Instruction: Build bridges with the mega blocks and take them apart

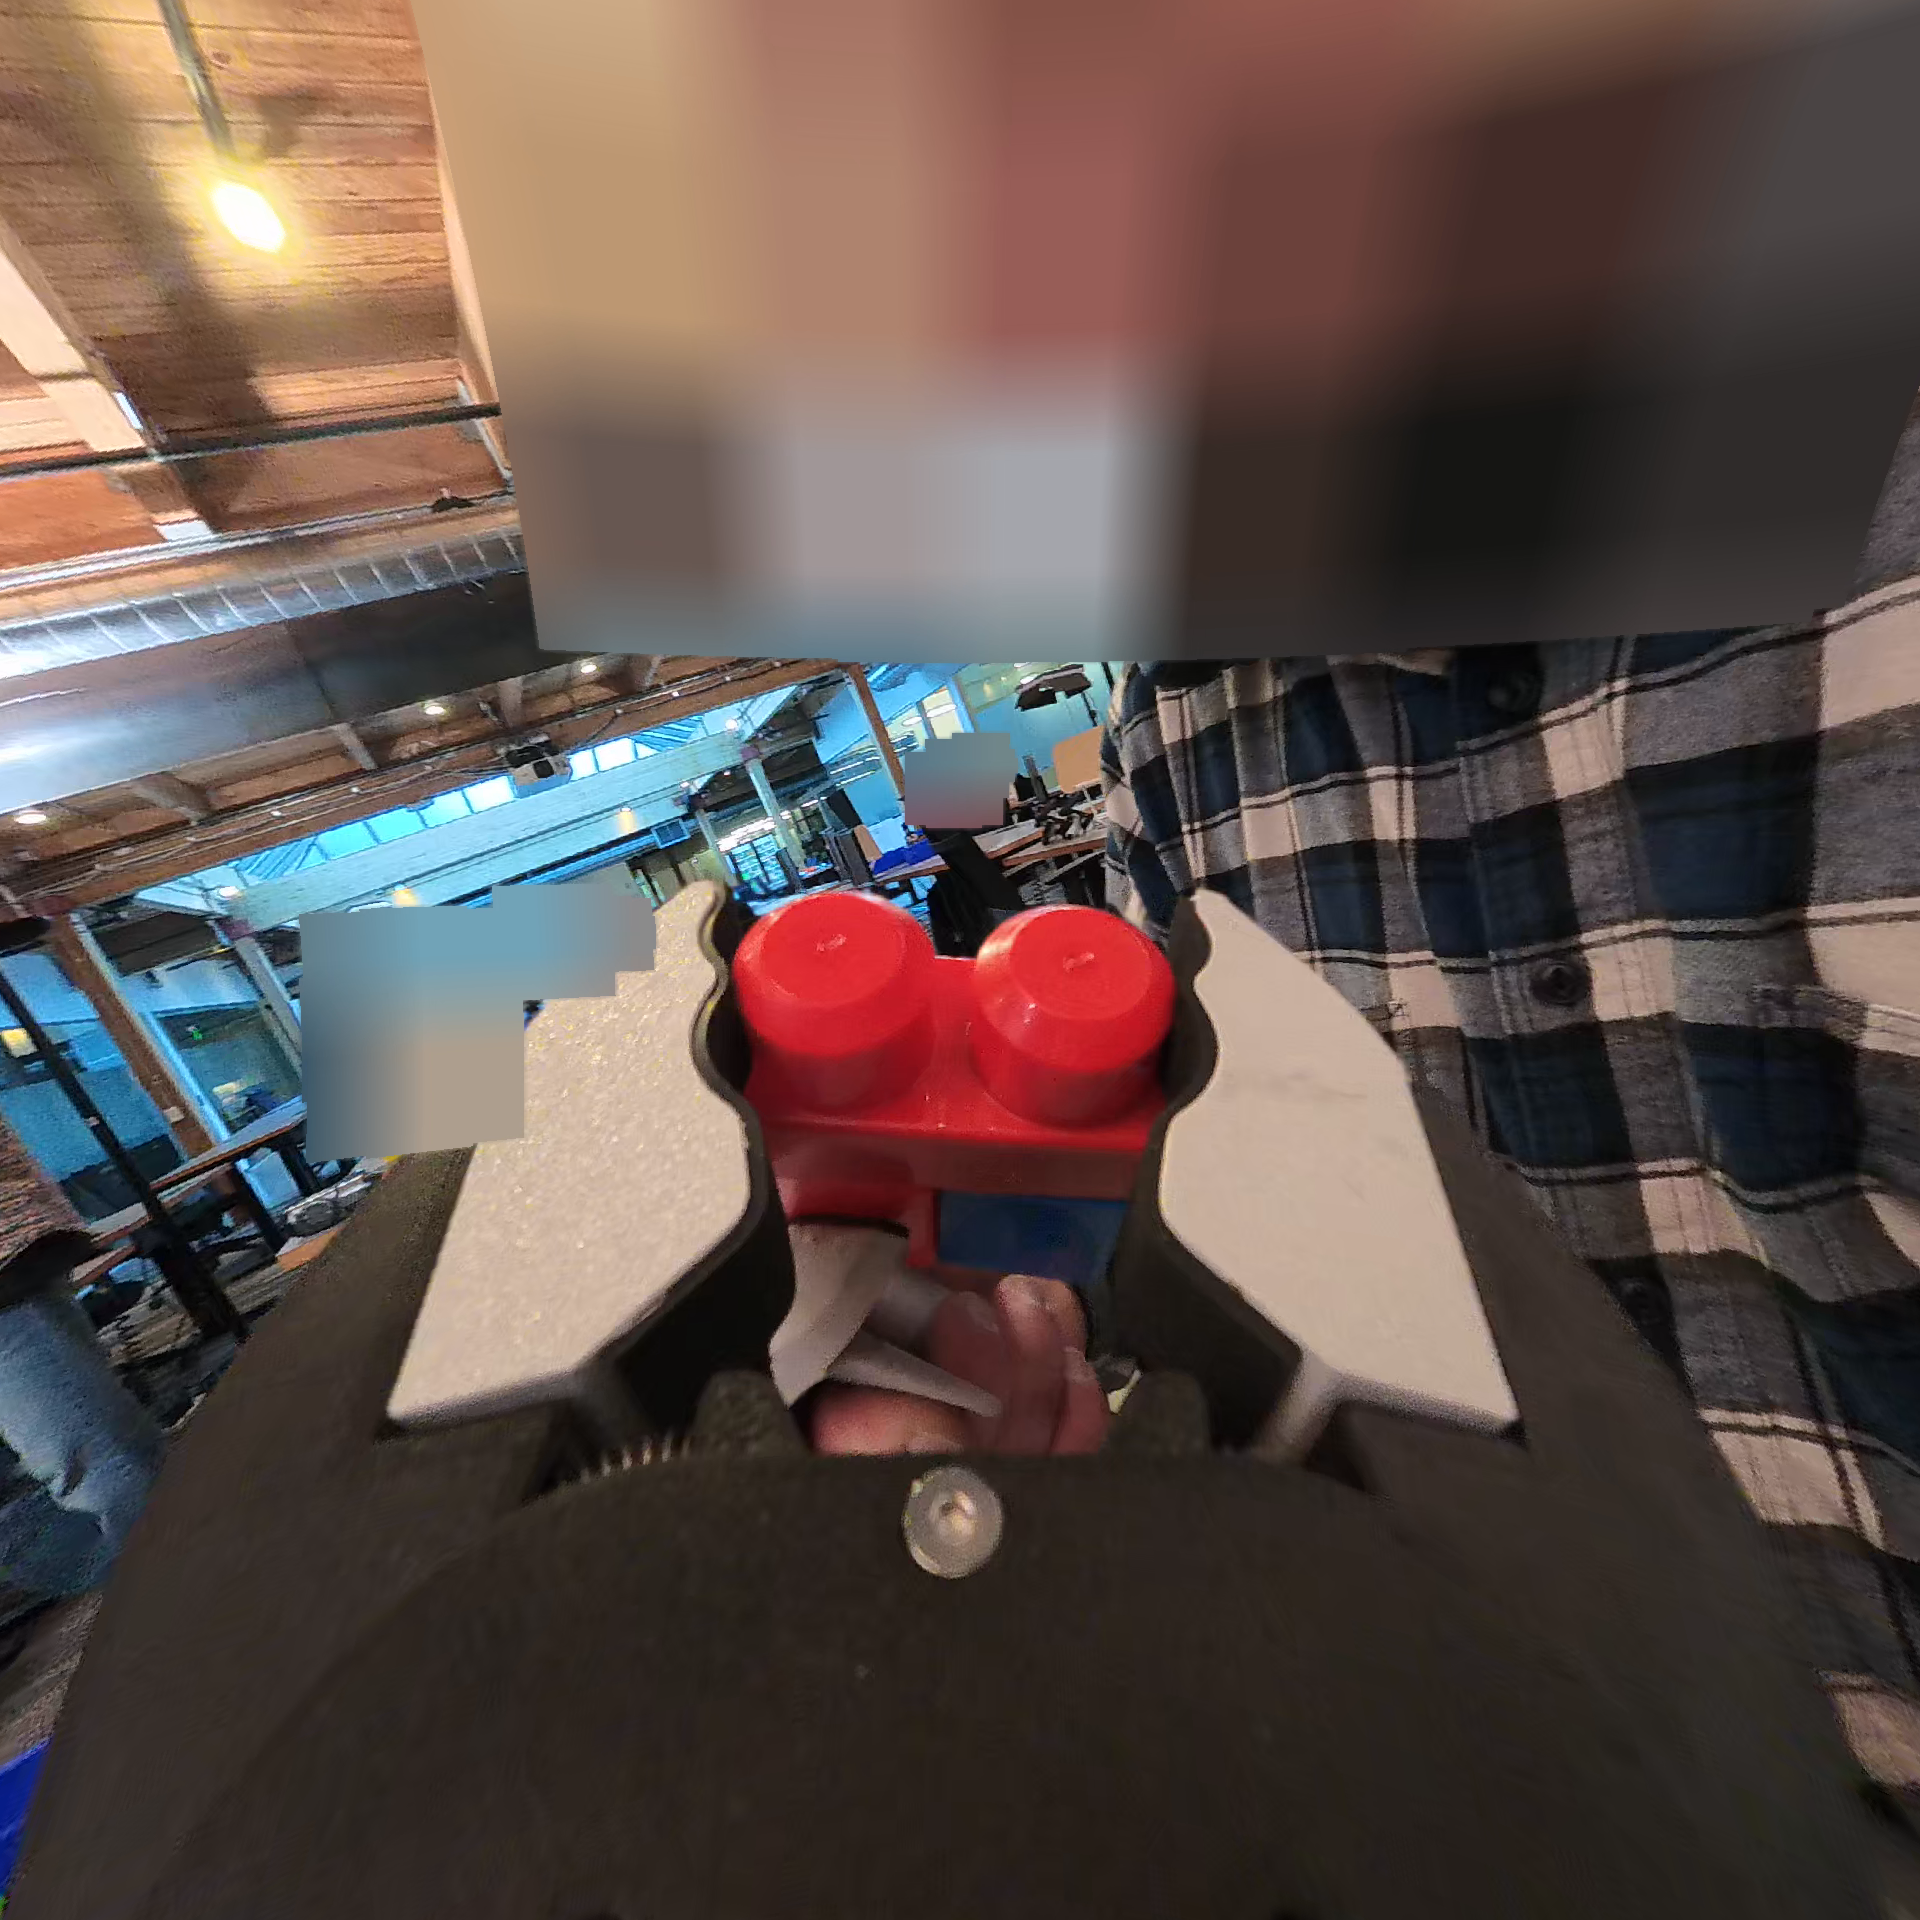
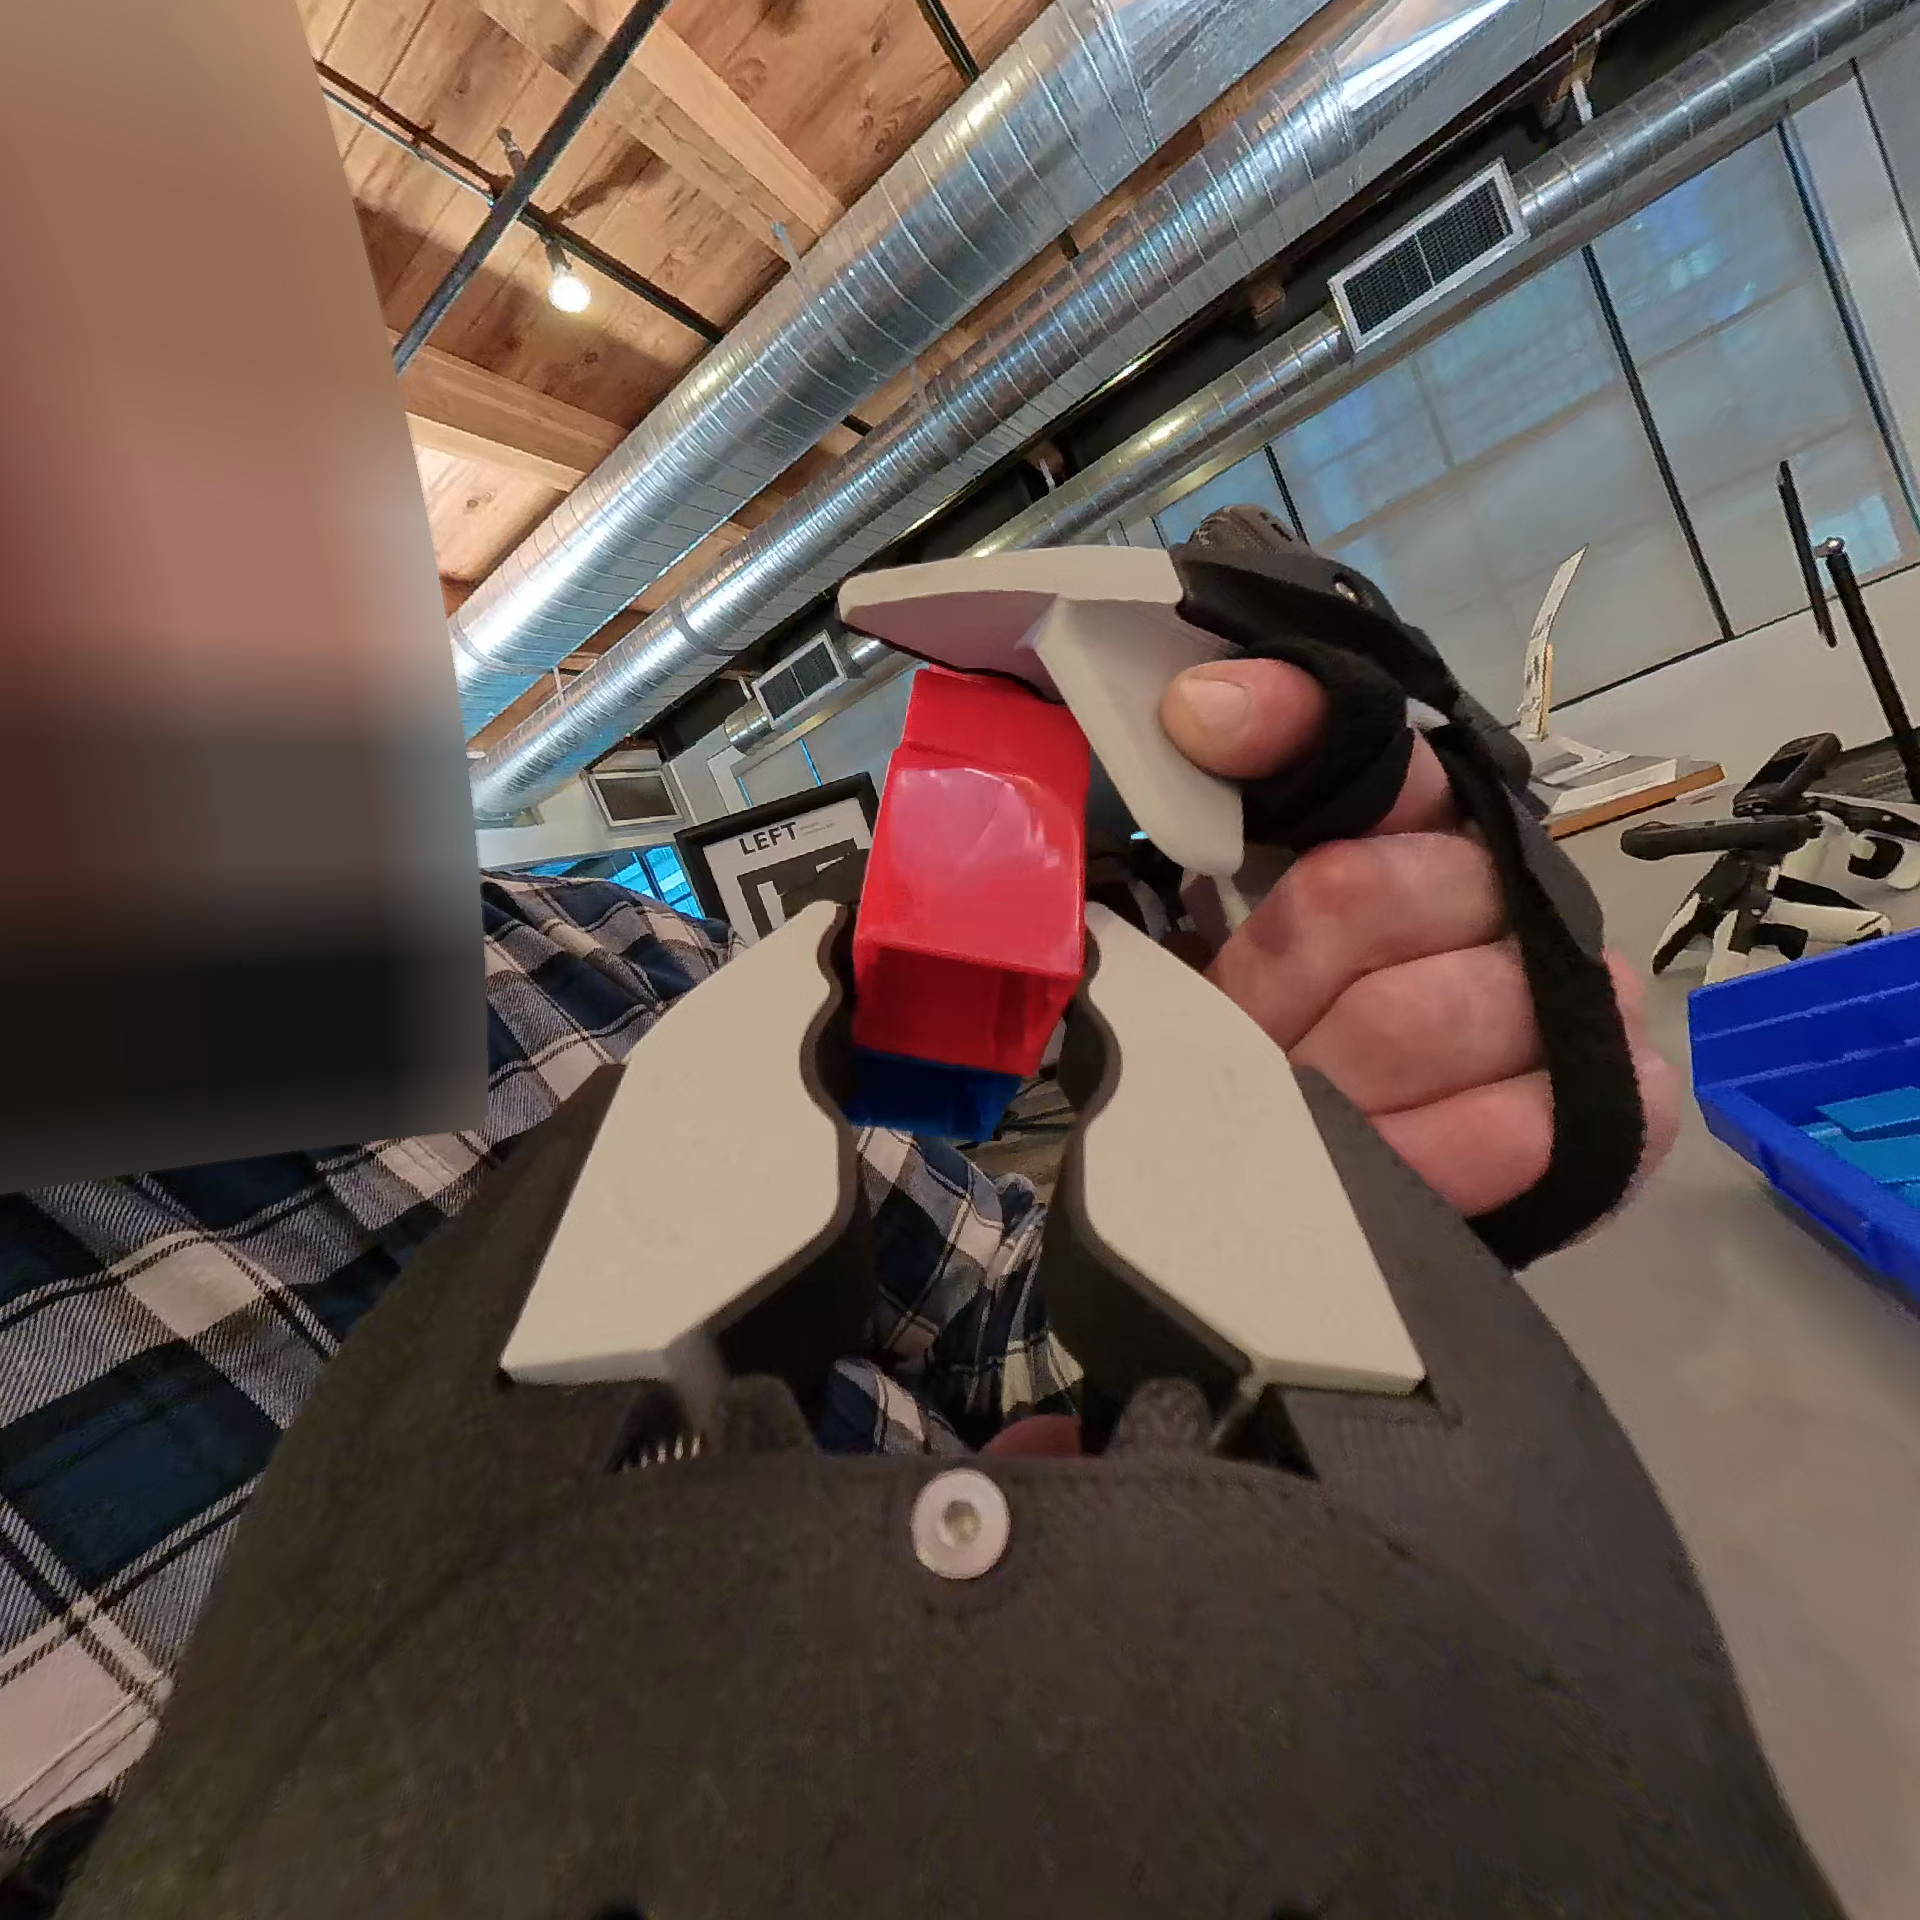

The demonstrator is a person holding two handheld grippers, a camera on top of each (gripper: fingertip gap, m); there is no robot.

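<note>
Sitting clamped between both grippers' jaws, red block (image 1: 951,1039) atop blue block (image 1: 1023,1236).

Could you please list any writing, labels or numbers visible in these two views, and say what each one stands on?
Black-framed white card behind the red block: one large printed word, finer print too small to read, and a black square pattern; I do not copy writing out.
Red block, blue block, blue bin: no writing visible.
Left wrist view: nothing legible.
</note>
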